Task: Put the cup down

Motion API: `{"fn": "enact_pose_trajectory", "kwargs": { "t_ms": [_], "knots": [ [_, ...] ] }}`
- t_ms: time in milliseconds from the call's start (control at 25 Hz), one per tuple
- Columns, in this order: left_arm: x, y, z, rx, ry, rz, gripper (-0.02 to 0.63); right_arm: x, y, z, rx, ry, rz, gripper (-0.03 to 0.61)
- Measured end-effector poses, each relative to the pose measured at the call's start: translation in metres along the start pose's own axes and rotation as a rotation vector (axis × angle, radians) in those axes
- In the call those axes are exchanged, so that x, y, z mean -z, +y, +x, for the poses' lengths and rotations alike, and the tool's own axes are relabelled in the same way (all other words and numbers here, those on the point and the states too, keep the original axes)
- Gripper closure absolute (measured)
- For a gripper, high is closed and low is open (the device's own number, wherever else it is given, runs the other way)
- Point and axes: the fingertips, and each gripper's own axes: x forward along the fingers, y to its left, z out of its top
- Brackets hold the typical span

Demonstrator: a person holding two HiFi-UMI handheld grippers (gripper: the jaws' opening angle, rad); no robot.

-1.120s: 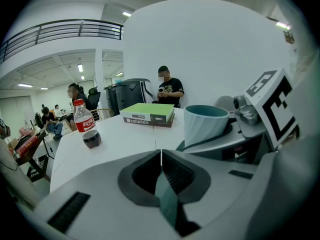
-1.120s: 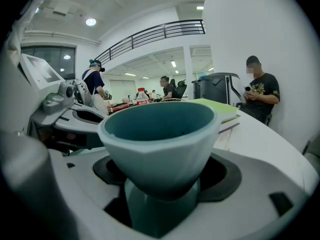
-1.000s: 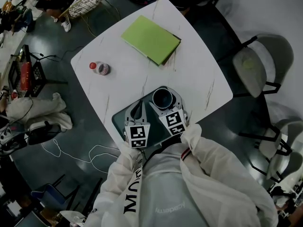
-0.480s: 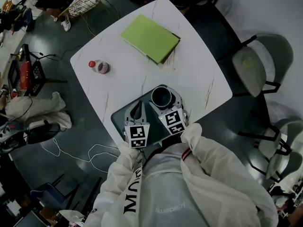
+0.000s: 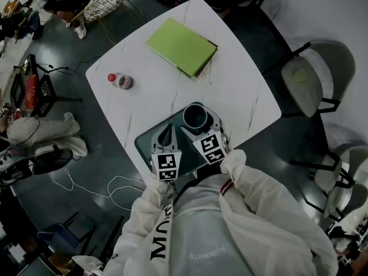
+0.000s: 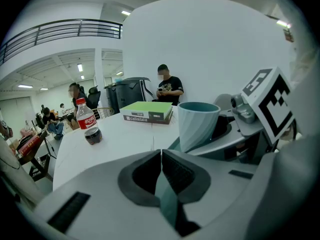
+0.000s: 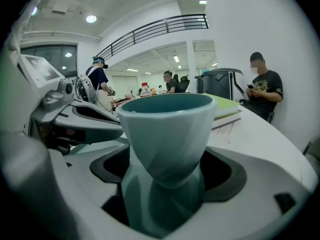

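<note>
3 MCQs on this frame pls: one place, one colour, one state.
1. The cup stands on: A the green book; B the dark tray; C a chair.
2. The bottle has a cap that is: A red; B blue; C white.
3. The left tool has its jaws: A wide apart; B together, empty; C on the bottle.
Key: 1 B, the head view shows the cup on the tray. 2 A, the cap is red in both views. 3 B, the pads meet with nothing between.

"MO" on the white jacket
</note>
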Motion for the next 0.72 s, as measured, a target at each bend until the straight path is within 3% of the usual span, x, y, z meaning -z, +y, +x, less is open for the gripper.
{"fn": "enact_pose_trajectory", "kwargs": {
  "t_ms": [400, 720],
  "knots": [
    [0.006, -0.001, -0.02, -0.023, -0.008, 0.0, 0.6, 0.013, -0.003, -0.021, 0.006, 0.046, -0.004, 0.155],
    [0.01, -0.003, -0.051, -0.053, -0.04, -0.01, 0.6, 0.008, 0.008, -0.056, 0.013, 0.015, -0.005, 0.156]
  ]
}}
